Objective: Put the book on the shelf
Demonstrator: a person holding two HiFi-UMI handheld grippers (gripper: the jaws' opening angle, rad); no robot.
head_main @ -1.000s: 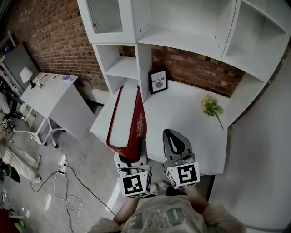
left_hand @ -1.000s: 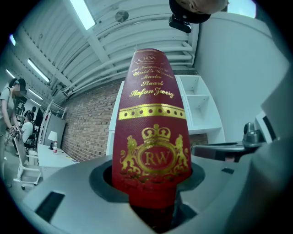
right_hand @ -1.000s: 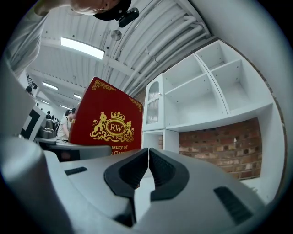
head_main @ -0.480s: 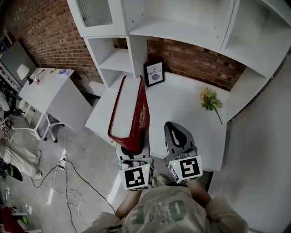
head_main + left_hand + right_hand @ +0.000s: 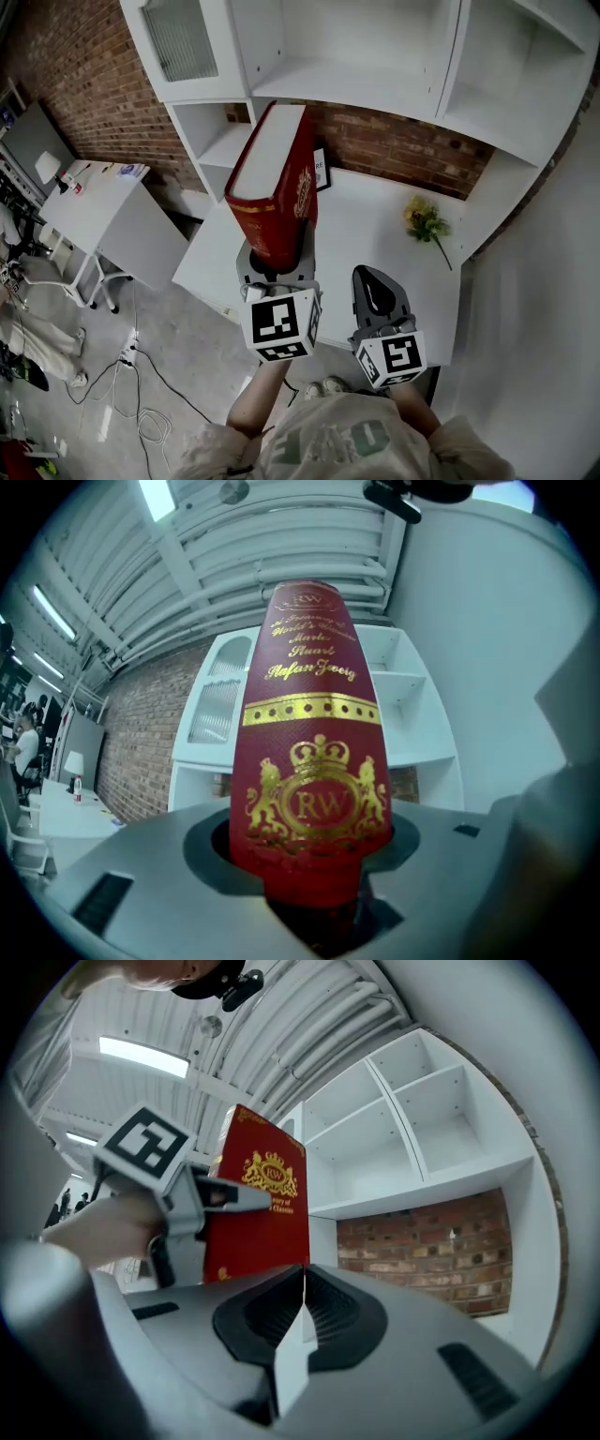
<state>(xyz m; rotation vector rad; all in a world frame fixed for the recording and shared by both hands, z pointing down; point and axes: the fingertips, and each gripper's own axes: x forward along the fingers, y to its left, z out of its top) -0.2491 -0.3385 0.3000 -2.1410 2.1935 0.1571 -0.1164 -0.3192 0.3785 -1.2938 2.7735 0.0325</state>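
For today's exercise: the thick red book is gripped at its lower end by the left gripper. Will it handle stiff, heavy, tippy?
Probably stiff: the red book stands straight without sagging. Likely heavy, given its thick page block. It may tip or twist, since the left gripper holds only its bottom end.

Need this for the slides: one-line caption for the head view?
Left tongs grip a red book upright before the white shelf; right tongs shut and empty.
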